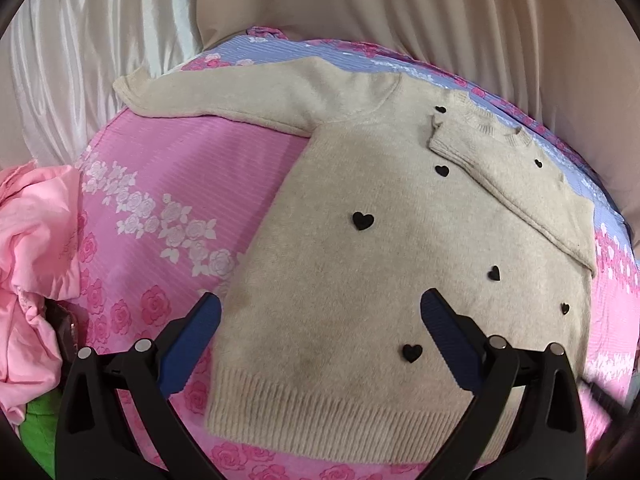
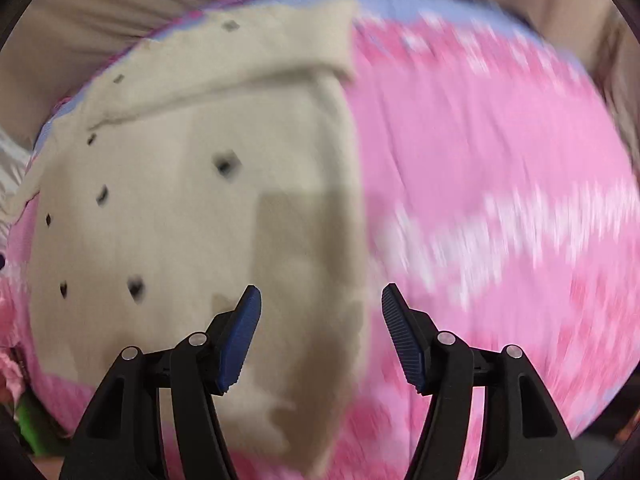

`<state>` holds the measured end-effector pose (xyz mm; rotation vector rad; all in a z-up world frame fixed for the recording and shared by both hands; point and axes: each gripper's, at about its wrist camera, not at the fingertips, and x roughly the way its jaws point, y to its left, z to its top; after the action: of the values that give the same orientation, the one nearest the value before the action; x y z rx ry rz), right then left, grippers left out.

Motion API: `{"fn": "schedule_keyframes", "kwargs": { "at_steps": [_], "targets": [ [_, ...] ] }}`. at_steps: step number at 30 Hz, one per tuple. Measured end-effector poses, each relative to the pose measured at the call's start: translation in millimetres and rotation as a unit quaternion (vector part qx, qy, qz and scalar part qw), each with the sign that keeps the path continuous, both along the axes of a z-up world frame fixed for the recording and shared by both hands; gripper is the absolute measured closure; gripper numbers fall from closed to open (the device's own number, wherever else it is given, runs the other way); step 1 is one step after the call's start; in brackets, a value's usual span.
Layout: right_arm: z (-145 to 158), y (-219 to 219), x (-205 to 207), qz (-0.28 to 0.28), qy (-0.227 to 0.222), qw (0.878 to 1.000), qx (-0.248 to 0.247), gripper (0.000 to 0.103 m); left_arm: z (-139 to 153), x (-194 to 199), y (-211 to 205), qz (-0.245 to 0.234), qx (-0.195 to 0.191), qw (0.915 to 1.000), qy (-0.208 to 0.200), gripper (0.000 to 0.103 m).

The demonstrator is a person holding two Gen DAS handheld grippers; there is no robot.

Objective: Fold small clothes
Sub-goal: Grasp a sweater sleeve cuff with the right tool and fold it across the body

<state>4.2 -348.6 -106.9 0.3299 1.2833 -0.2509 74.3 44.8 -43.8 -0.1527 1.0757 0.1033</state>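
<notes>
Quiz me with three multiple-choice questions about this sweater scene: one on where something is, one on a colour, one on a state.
1. Where does the pink garment pile lie?
A. Left of the sweater
B. On the sweater
C. Under the sweater

2. What colour are the sweater's hearts?
A. Red
B. Black
C. White

3. How is the folded-in sleeve lying?
A. Stretched outward
B. Tucked underneath
C. Across the chest

Answers:
1. A, the pink garment pile sits at the bedspread's left edge.
2. B, black hearts dot the beige sweater.
3. C, the folded-in sleeve crosses below the collar.
</notes>
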Motion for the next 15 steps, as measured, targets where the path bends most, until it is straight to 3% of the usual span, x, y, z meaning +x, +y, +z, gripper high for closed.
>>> {"fn": "schedule_keyframes", "kwargs": {
  "at_steps": [4,5,7,8,11,15],
  "targets": [
    [-20,6,-36,-0.010,0.021,0.999,0.042,0.045,-3,8,-15,-0.012,-0.013,0.9998,0.011,0.005],
    [-23,13,-38,-0.002,0.022,0.999,0.046,0.064,-3,10,-19,-0.016,-0.020,0.9996,0.014,0.005],
    [-26,23,-36,0.018,0.015,0.999,0.038,0.092,-3,10,-27,-0.022,-0.024,0.9993,0.016,0.005],
    [-25,27,-33,0.028,0.011,0.999,0.041,0.095,-2,10,-30,-0.024,-0.025,0.9993,0.017,0.005],
    [-9,36,-36,0.036,-0.006,0.999,0.000,0.096,2,9,-32,-0.028,-0.036,0.9988,0.015,0.005],
    [-13,48,-33,0.067,0.019,0.997,-0.040,0.087,-6,20,-6,-0.002,-0.083,0.9959,0.036,0.005]
  ]
}}
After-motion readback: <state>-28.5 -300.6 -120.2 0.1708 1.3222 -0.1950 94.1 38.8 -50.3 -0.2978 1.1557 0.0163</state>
